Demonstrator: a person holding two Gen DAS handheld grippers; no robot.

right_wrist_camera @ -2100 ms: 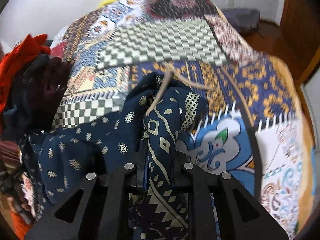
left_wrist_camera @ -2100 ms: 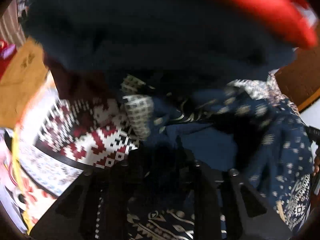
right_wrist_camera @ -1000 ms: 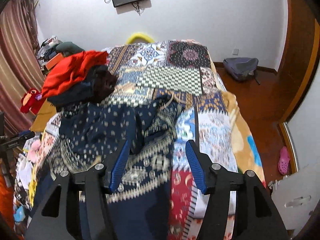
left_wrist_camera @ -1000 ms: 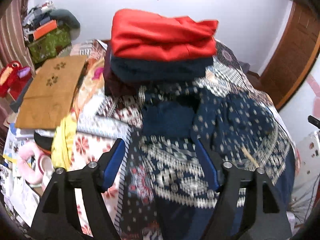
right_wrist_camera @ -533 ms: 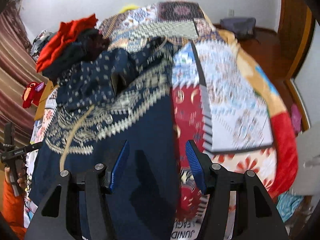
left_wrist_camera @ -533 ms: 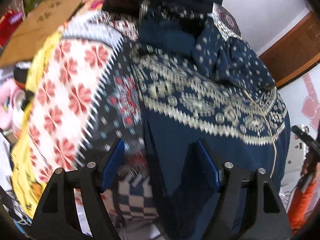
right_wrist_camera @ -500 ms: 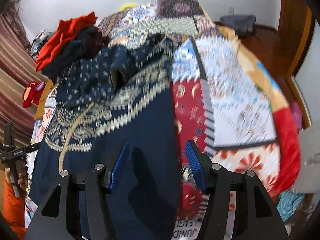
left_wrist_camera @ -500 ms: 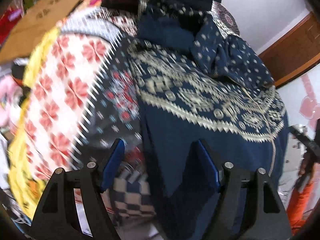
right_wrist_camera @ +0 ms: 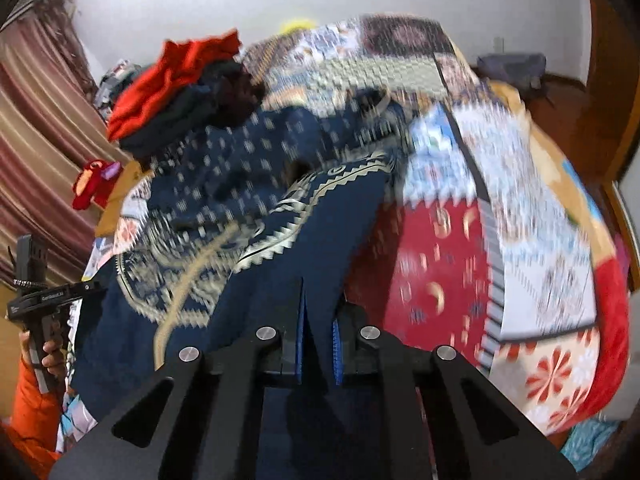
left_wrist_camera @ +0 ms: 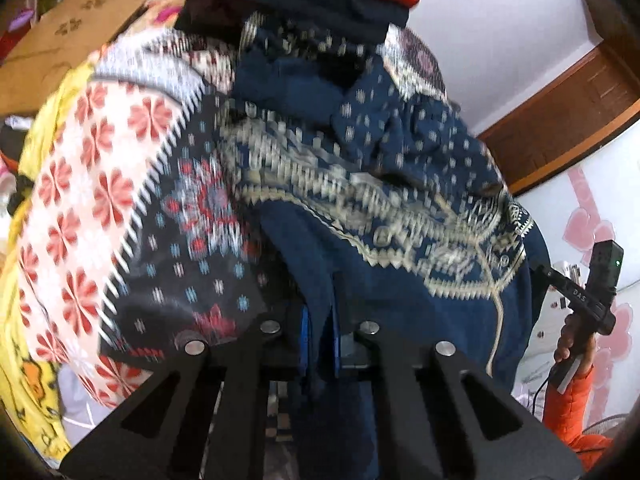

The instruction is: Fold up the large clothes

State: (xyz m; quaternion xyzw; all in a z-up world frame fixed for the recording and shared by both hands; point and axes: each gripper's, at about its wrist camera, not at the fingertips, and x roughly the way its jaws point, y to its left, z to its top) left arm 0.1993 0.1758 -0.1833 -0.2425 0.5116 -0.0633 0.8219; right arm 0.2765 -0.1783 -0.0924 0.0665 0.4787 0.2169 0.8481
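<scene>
- The navy garment, dark blue with a cream zigzag band and small pale dots, lies spread over the near part of the bed, its plain blue hem hanging toward the cameras; it also shows in the right wrist view.
- A cream drawstring trails across its patterned band.
- The left gripper has just closed its jaws, and the blue pads now stand narrow with a fold of the garment's near left edge pinched between them.
- The right gripper has likewise just closed, its pads clamped on a fold of the hem at the garment's near right edge.
- Both grippers point steeply down at the cloth.
- Under the garment lies the patchwork bedspread, with red, white and checked panels; its red flower panel shows to the left in the left wrist view.
- At the far left of the bed sits a stack of 3 folded clothes, red on top, then dark blue, with a maroon piece under them.
- A cardboard sheet lies beyond the bed's left side.
- Each view catches the opposite hand in an orange sleeve gripping a black handle.
- A striped curtain hangs far left, and a wooden door frame stands to the right.
</scene>
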